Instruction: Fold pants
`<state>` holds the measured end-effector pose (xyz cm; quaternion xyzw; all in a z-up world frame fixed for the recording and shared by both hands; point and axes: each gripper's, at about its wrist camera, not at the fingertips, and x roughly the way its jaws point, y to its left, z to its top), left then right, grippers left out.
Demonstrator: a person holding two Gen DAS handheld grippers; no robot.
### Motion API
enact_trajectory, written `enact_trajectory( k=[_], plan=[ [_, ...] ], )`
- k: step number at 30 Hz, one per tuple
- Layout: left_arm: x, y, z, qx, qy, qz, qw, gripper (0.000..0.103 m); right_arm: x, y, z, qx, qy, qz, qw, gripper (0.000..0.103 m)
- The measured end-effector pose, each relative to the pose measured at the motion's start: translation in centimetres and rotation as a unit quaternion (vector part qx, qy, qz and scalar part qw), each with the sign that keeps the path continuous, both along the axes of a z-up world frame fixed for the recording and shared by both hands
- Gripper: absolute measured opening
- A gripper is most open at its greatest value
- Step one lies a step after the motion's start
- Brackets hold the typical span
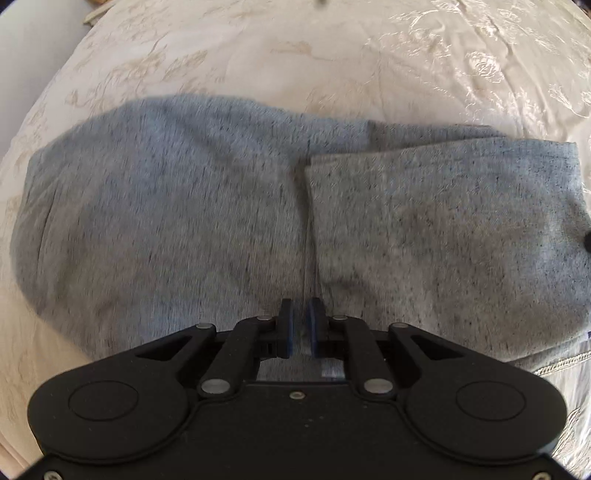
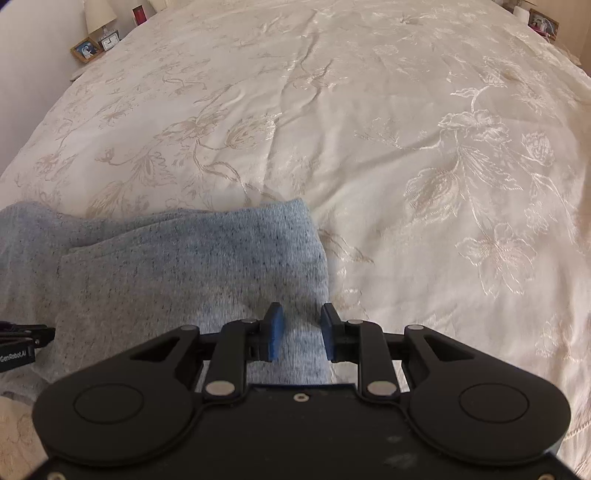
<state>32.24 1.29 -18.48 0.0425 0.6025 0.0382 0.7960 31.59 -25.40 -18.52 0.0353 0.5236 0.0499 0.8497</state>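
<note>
A: Fingers first — how does the left gripper [image 1: 301,325] stand?

B: Its blue-padded fingers [image 1: 287,325] are nearly together, with only a narrow slit between them. Grey cloth shows through that slit, but the pads do not visibly pinch it, so I cannot tell whether anything is held. The gripper points steeply down at the pants [image 1: 221,206].

A: And the right gripper [image 2: 301,330]?

B: Its fingers [image 2: 275,328] stand apart with a clear gap. They hang over the right end of the pants [image 2: 184,280], close to the side edge, and the cloth runs under the gap without either pad pressing on it. Nothing is gripped there.

A: Where are the pants?

B: Lying flat on the bed, on a cream bedspread [image 2: 369,129] with a woven flower pattern. They are grey-blue, speckled knit, already doubled over: in the left wrist view one layer lies on top at the right, and its edge runs down the middle towards the left gripper. The left end is rounded and smooth.

A: Anything else in view?

B: At the far left corner of the bed, in the right wrist view, a lamp [image 2: 99,14], a small clock [image 2: 109,42] and a framed photo [image 2: 86,50]. Another framed photo [image 2: 541,22] stands at the far right. The left gripper's side pokes in at the left edge of that view, over the pants.
</note>
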Motion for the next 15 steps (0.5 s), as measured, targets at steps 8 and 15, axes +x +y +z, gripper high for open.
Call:
enact_trajectory(
  k=[8, 15],
  plan=[
    [0.4, 0.7, -1.5, -0.005, 0.027, 0.032, 0.9991, 0.023, -3.2, -0.5, -0.6, 0.001, 0.027, 0.024, 0.999, 0.027],
    [-3.0, 3.7, 1.5, -0.041, 0.01, 0.099, 0.9942, 0.027, -4.7, -1.0, 3.2, 0.027, -0.011, 0.015, 0.999, 0.027]
  ],
)
